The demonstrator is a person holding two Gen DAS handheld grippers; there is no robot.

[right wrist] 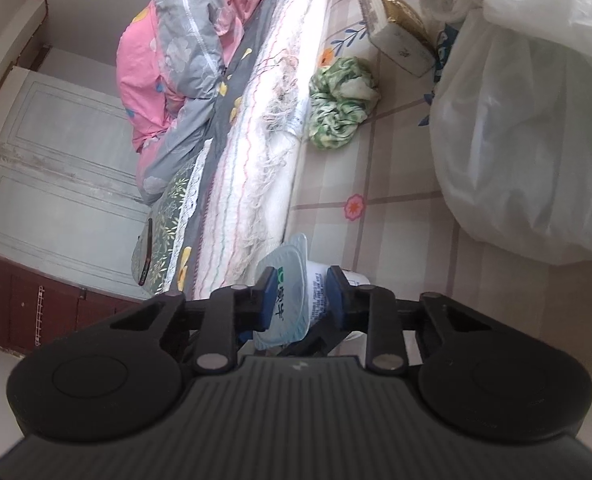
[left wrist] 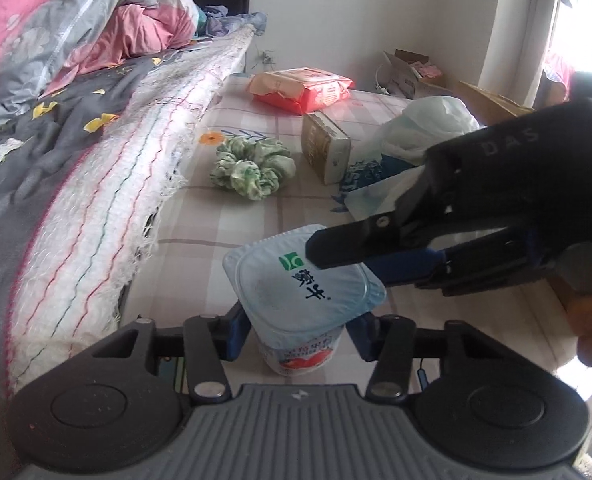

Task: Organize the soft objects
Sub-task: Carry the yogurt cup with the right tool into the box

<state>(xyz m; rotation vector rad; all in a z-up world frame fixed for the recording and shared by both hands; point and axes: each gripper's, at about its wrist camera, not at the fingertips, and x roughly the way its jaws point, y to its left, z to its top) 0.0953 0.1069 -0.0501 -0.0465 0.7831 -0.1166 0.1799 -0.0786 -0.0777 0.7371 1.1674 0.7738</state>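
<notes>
A yogurt cup (left wrist: pixel 301 304) is held upright over the checked tablecloth (left wrist: pixel 256 216), clamped at its sides by the blue pads of the left gripper (left wrist: pixel 296 334). From the right, the right gripper (right wrist: pixel 301 294) is closed on the same cup: one finger (left wrist: pixel 351 246) is laid across the foil lid, the other is tucked beneath the rim. In the right wrist view the cup (right wrist: pixel 296 296) is seen pinched between both pads, lid to the left. The soft things are left untouched: a green scrunchie (left wrist: pixel 252 170) is lying farther back on the cloth, near a small gold-topped box (left wrist: pixel 325 148), and a white plastic bag (right wrist: pixel 527 120) is slumped at the right. A red tissue pack (left wrist: pixel 299 88) is seen beyond.
</notes>
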